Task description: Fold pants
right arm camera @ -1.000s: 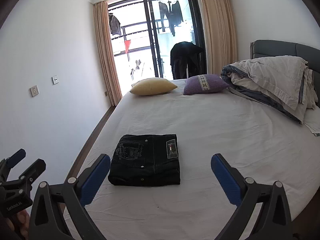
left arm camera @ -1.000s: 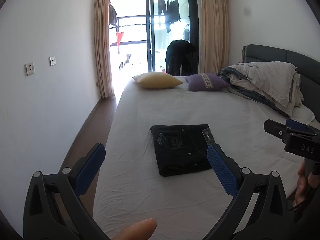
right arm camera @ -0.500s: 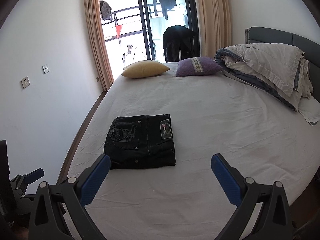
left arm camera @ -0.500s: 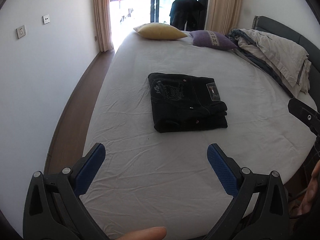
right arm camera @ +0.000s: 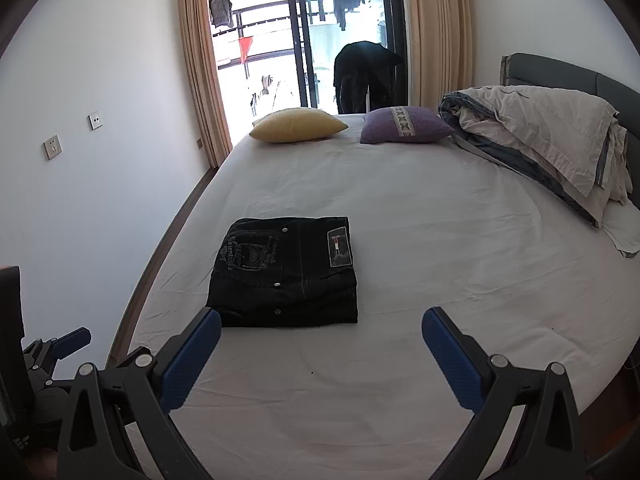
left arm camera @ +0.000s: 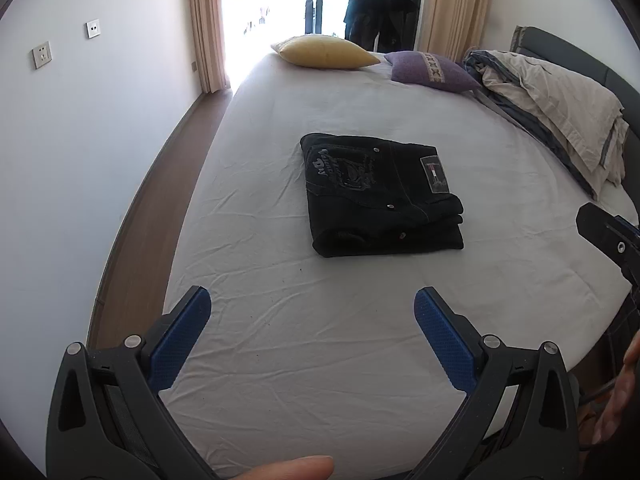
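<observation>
Ahead of the left gripper (left arm camera: 312, 320), well beyond its blue pads (left arm camera: 180, 340): black jeans (left arm camera: 380, 196) folded into a compact stack on the white bed sheet (left arm camera: 320, 380). Embroidered back pocket up on the stack's left half, sewn brand patch (left arm camera: 435, 174) on its right half, layered edges facing the gripper. Jaws spread wide, nothing between them, no contact with cloth. Fingertip (left arm camera: 292, 468) visible at the bottom edge of the left wrist view.

Ahead and slightly left of the right gripper (right arm camera: 320, 344): same folded jeans (right arm camera: 288, 272), near edge close to the left pad (right arm camera: 192, 360) in the picture but apparently clear of it. Jaws likewise wide apart and empty.

Further off, beyond the jeans: yellow pillow (right arm camera: 298, 125), purple cushion (right arm camera: 406, 125), then a heaped duvet (right arm camera: 540, 136) to the far right, none near the stack.

Judged from the stack alone: folding looks finished. Edges roughly square, layers lying flat, no leg or waistband trailing loose. Little left, at most a light press or squaring of the slightly uneven near edge. Both tools released and held back, consistent with a completed task rather than a fold in hand.
</observation>
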`<action>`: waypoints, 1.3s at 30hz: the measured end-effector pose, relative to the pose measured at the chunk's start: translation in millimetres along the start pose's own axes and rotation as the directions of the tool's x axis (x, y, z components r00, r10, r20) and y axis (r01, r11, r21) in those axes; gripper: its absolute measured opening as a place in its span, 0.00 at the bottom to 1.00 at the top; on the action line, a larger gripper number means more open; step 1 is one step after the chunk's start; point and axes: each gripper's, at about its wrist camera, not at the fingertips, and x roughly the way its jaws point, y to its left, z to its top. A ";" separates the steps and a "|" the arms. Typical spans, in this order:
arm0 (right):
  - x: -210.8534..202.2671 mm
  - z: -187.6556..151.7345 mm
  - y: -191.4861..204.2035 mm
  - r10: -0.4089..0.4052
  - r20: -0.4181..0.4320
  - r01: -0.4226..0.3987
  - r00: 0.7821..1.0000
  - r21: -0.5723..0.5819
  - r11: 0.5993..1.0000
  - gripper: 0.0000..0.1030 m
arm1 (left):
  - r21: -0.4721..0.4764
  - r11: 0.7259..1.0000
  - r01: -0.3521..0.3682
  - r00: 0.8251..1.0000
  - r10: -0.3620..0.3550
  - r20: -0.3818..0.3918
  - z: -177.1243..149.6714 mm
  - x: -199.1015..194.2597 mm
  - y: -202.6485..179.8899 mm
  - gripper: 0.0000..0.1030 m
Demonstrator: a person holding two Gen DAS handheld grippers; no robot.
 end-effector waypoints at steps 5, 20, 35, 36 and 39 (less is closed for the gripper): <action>2.3 0.8 -0.4 0.001 -0.011 -0.001 1.000 -0.006 1.000 1.00 | 0.001 1.000 0.002 1.000 -0.002 -0.003 0.3 1.4 -1.6 1.00; 7.2 -4.5 -4.9 0.003 -0.025 -0.003 1.000 -0.004 1.000 1.00 | -0.002 1.000 -0.001 1.000 0.001 -0.003 -1.0 1.8 -2.5 1.00; 12.3 -10.3 -8.6 0.005 -0.039 -0.005 0.999 -0.003 1.000 1.00 | -0.002 1.000 -0.001 1.000 0.001 -0.012 -4.8 9.7 -4.0 1.00; 12.3 -10.1 -8.5 0.006 -0.039 -0.006 0.999 -0.002 1.000 1.00 | -0.002 1.000 -0.001 1.000 0.001 -0.011 -4.8 9.6 -4.0 1.00; 13.0 -10.1 -9.1 0.006 -0.041 -0.006 0.999 -0.003 1.000 1.00 | -0.002 1.000 0.000 1.000 0.000 -0.014 -5.5 10.4 -4.4 1.00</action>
